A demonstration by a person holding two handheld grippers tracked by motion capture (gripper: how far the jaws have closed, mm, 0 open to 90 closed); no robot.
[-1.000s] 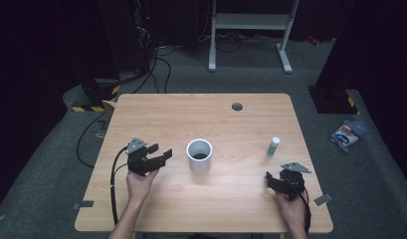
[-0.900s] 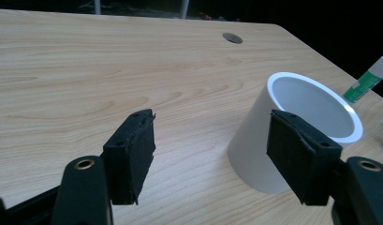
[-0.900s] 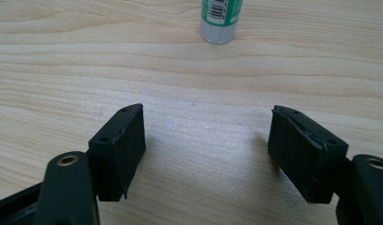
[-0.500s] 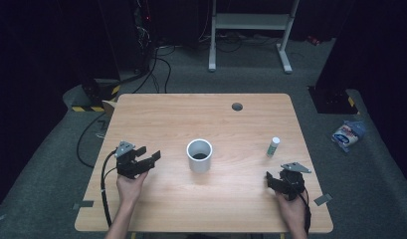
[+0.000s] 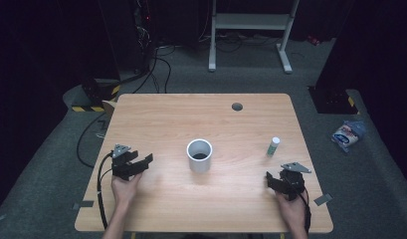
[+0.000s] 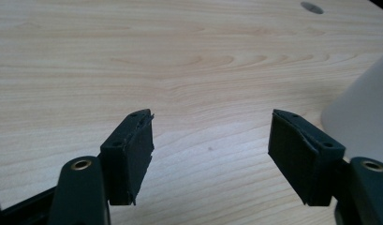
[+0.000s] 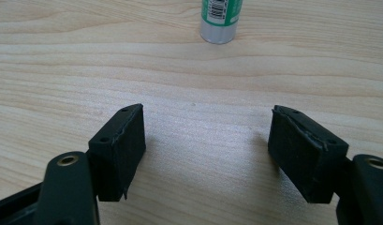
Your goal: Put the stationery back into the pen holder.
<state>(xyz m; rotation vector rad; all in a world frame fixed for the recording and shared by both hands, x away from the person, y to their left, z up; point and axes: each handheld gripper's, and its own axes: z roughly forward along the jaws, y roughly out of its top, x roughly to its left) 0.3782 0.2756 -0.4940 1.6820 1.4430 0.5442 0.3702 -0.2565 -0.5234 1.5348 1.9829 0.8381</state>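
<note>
Reaching carelessly, the spread, empty right claw could topple the upright tube; the left claw, also spread, could nudge the cup.

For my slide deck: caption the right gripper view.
Open right gripper low over the wooden table, with an upright green-labelled tube standing ahead.

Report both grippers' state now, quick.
Left gripper: open, holding nothing, over bare wooden table.
Right gripper: open, holding nothing, short of the green-labelled white tube.
</note>
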